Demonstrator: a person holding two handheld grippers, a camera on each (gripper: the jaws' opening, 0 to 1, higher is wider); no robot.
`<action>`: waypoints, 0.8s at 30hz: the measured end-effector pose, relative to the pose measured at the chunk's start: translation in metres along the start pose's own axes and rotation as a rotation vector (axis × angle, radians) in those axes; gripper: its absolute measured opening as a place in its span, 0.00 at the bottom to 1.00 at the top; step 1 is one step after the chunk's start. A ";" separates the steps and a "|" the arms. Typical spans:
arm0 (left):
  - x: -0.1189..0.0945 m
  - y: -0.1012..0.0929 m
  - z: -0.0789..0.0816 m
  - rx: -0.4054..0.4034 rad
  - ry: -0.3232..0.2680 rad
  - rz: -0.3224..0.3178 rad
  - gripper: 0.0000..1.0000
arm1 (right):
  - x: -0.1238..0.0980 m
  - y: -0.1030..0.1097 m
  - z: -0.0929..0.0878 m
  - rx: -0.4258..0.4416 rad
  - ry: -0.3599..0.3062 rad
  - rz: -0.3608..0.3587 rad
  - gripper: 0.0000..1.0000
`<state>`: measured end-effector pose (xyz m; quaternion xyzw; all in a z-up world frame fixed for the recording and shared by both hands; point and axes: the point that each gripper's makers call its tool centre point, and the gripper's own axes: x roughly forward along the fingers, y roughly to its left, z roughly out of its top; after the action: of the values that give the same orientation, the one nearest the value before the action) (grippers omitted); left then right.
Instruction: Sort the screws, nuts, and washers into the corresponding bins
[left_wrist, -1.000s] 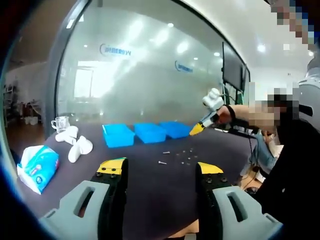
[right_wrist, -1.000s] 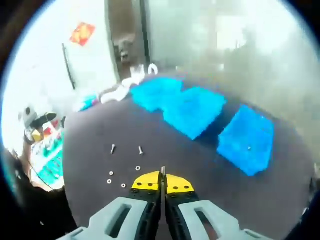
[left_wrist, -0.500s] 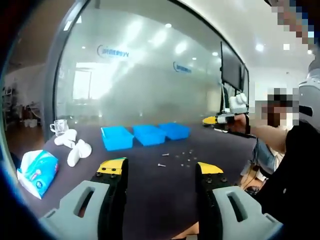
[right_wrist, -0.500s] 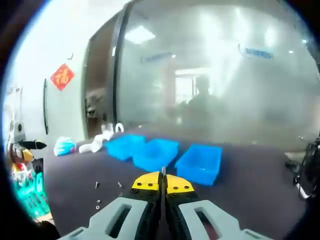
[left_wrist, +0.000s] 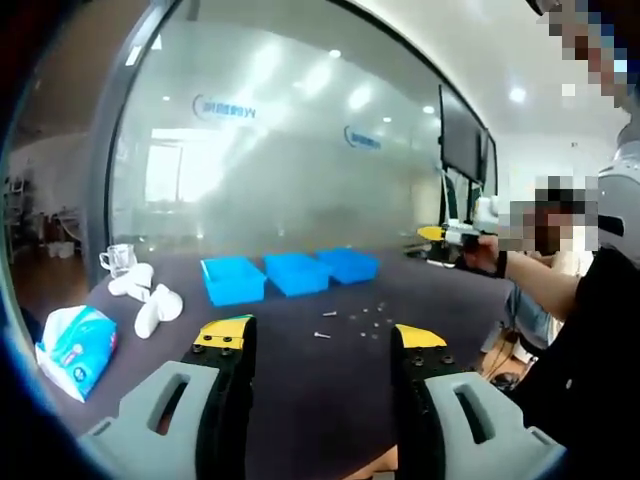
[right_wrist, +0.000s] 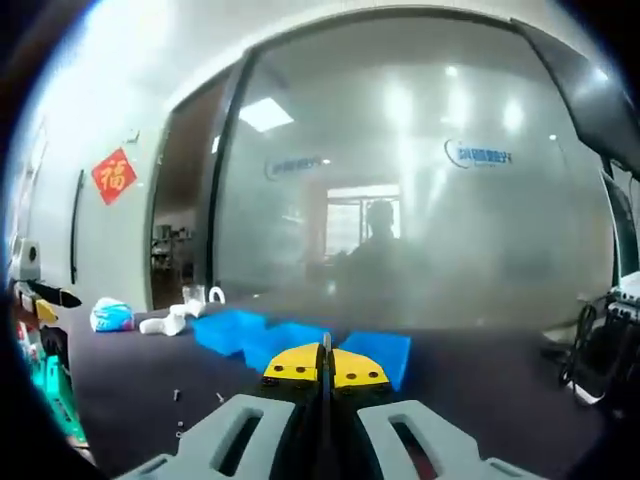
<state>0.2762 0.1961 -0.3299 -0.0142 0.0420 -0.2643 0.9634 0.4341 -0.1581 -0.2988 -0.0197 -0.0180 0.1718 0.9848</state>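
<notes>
The left hand-held gripper (left_wrist: 318, 338) hovers with jaws wide apart and nothing between them, above the near edge of the dark bench (left_wrist: 300, 370). Beyond it the loose screws, nuts and washers (left_wrist: 352, 318) lie just in front of the three blue bins (left_wrist: 290, 271). The right hand-held gripper (right_wrist: 325, 368) is closed tight, nothing gripped, facing the bins.

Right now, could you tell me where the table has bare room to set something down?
Bare table lies between the left gripper and the loose hardware. It is crowded along the far edge at the three bins and on the left by the tissue pack and white objects.
</notes>
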 end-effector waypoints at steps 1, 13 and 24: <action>0.000 0.000 0.000 0.000 0.001 0.000 0.53 | 0.007 -0.002 0.002 -0.006 -0.003 -0.001 0.00; 0.002 -0.003 0.000 -0.001 0.003 -0.002 0.52 | 0.095 -0.015 0.002 -0.016 0.042 0.013 0.00; 0.002 0.000 0.000 -0.012 -0.001 0.007 0.52 | 0.168 -0.040 -0.013 -0.050 0.108 -0.041 0.00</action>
<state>0.2776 0.1952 -0.3295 -0.0198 0.0431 -0.2608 0.9642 0.6060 -0.1390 -0.3052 -0.0529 0.0305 0.1496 0.9869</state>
